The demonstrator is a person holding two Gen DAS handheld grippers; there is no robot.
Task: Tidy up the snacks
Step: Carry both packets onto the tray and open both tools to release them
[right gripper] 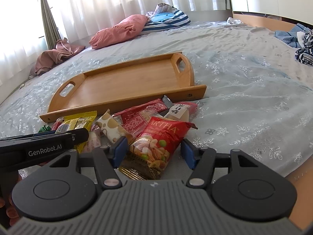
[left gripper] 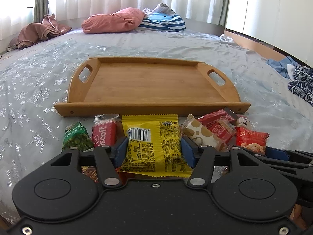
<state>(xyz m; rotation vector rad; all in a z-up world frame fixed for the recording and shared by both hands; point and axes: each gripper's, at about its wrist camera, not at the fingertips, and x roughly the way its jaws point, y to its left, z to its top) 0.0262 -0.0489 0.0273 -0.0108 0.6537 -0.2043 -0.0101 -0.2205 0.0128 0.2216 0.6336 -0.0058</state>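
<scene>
An empty wooden tray (left gripper: pixel 152 86) lies on the bed; it also shows in the right wrist view (right gripper: pixel 125 84). Several snack packets lie in a heap before its near rim. My left gripper (left gripper: pixel 153 150) is open, its blue pads on either side of a yellow packet (left gripper: pixel 154 145) that lies barcode up. Beside it are a green wasabi pea packet (left gripper: pixel 77 138), a red Biscoff packet (left gripper: pixel 104 135) and a cream spotted packet (left gripper: pixel 203 135). My right gripper (right gripper: pixel 154 150) is open around a red Martha nut packet (right gripper: pixel 160 141), which also shows in the left wrist view (left gripper: pixel 251 140).
The bed has a pale blue snowflake cover (left gripper: pixel 39 90). A pink pillow (left gripper: pixel 113 20) and a striped cushion (left gripper: pixel 164 20) lie at the far end, brown cloth (left gripper: pixel 39 32) far left, blue clothes (left gripper: pixel 293 74) at the right. A wooden bed frame (right gripper: pixel 258 20) and curtains stand behind.
</scene>
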